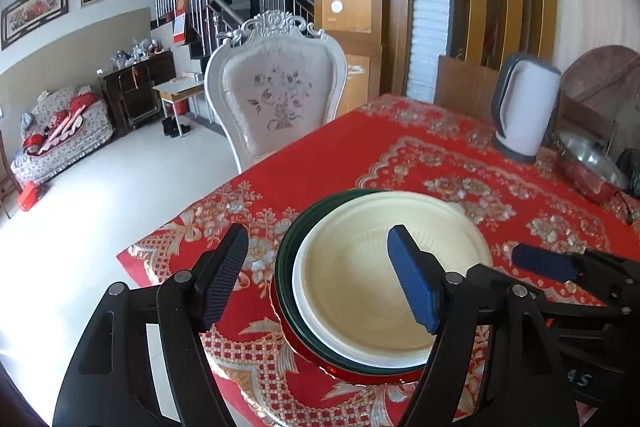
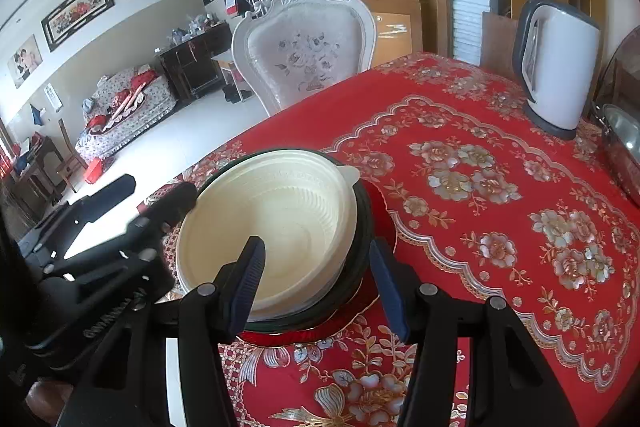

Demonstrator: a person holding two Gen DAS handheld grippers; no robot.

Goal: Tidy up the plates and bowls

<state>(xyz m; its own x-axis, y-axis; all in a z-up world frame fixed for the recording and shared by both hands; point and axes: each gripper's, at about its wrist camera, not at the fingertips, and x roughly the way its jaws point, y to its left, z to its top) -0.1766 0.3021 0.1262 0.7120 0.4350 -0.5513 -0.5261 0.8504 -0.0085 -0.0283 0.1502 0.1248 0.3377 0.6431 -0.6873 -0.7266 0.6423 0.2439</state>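
Three nested dishes: cream plastic bowl [image 1: 372, 287] in dark green bowl [image 1: 285, 259] on red plate [image 2: 304, 335]. We're hovering left gripper [image 1: 320, 279] and right gripper [image 2: 320, 287], jaws apart, nothing clamped; next, judging stack done, pulling clear.

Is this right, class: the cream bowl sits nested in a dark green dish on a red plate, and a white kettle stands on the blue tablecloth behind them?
Not quite. The tablecloth is red with a floral pattern, not blue, as the right wrist view shows. The rest holds: the cream bowl sits nested in the dark green dish on the red plate, with the white kettle behind.
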